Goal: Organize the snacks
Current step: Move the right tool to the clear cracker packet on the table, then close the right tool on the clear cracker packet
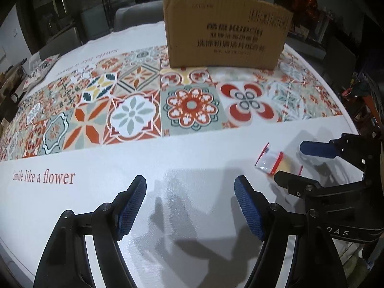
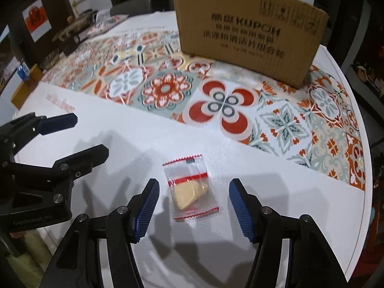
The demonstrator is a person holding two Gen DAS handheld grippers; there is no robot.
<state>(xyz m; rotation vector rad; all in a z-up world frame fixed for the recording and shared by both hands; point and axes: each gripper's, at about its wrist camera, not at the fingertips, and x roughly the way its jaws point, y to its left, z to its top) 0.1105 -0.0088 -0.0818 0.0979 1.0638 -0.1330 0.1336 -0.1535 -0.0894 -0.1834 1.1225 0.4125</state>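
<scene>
- Snack packet (image 2: 193,188) lies unpicked on the desk (image 2: 264,192), cardboard box (image 2: 247,31) at 12 o'clock.
- Right gripper (image 2: 193,206) wide, straddling it; left gripper (image 1: 190,206) wide, empty.

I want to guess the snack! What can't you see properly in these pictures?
- Cardboard box inside: both views, its front wall hides it.
- Snack packet label: right wrist view, print too small.
- Packet's near end: left wrist view, behind the right gripper finger.
- Box print: blurred.
</scene>
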